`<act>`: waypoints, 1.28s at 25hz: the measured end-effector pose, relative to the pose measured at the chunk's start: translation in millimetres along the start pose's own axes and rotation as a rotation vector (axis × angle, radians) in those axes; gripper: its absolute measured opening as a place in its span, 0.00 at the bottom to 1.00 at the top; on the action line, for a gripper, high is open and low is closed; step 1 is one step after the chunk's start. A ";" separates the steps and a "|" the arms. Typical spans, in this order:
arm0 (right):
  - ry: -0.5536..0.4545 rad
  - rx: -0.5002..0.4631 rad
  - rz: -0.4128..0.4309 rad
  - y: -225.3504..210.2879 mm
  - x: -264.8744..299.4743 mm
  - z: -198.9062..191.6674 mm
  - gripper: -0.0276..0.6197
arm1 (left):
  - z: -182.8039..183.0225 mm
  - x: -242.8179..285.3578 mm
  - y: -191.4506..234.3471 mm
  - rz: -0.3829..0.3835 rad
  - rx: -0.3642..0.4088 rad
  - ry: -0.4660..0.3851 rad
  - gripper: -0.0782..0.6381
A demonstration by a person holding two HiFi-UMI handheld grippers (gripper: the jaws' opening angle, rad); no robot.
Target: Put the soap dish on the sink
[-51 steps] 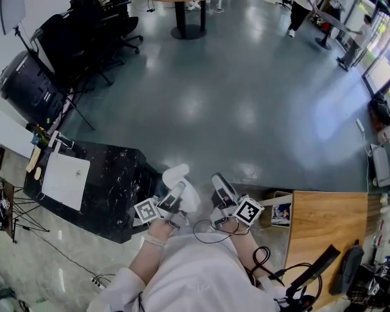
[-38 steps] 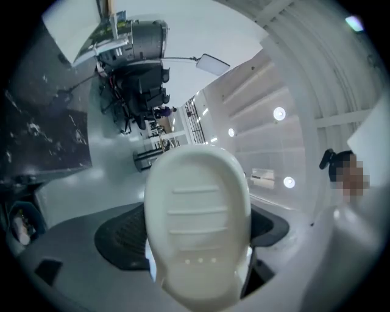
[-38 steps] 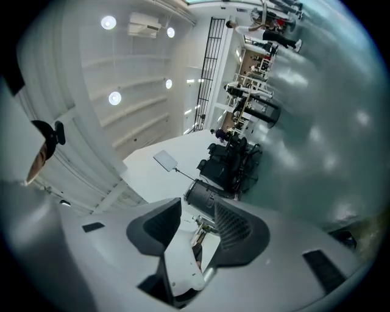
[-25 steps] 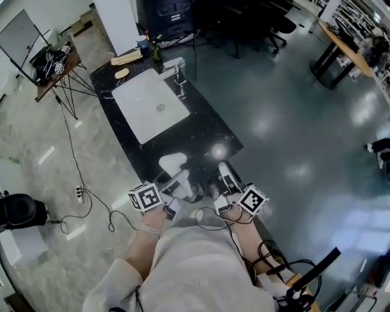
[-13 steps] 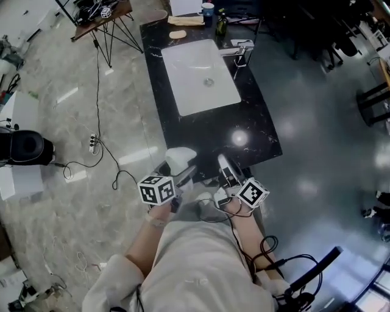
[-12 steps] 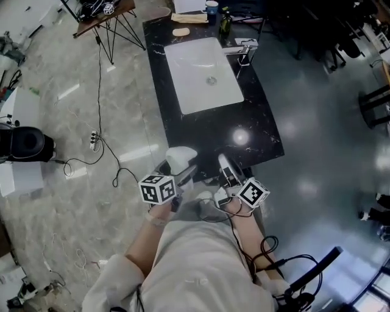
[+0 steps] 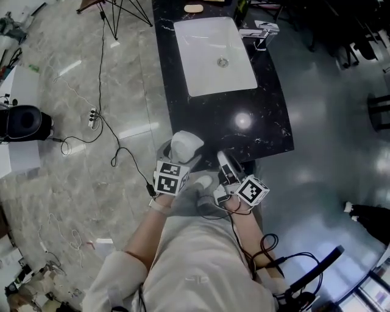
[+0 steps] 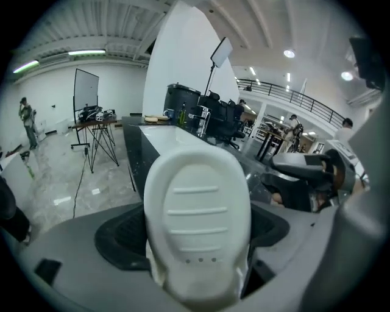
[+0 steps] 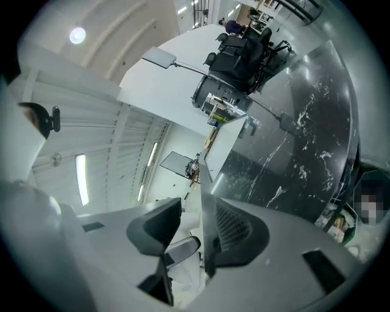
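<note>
The white oval soap dish (image 7: 186, 146) is clamped in my left gripper (image 7: 183, 153), held in the air just short of the near end of the black marble counter (image 7: 244, 131). In the left gripper view the ribbed dish (image 8: 198, 225) fills the space between the dark pads (image 8: 122, 234). The white sink basin (image 7: 214, 55) with its chrome tap (image 7: 261, 33) lies farther along the counter. My right gripper (image 7: 225, 166) hovers beside the left one; its fingers (image 9: 234, 234) stand almost together with nothing between them.
A bar of soap (image 7: 194, 8) lies at the counter's far end. Cables (image 7: 100, 131) and a power strip (image 7: 92, 114) trail over the marble floor on the left, by a black device (image 7: 24, 122). Tripod legs (image 7: 116, 9) stand at the top left.
The view has swung round and closed in on the counter, so the sink now lies straight ahead. My left gripper has turned, still holding the dish. The right gripper stays alongside.
</note>
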State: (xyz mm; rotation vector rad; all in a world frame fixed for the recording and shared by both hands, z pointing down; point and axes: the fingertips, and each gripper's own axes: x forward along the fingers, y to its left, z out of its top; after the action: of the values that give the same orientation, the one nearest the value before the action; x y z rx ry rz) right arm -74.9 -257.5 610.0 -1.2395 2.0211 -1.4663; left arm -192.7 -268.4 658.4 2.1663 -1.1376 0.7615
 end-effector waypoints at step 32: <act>0.073 -0.460 -0.211 -36.3 13.2 2.6 0.30 | -11.6 57.2 -13.0 0.049 0.507 0.221 0.77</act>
State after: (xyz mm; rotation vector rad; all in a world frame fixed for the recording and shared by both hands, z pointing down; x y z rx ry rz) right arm -64.4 -272.6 644.0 -1.6414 2.4292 -1.1777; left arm -157.0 -284.2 703.7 2.3769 -0.9578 1.3966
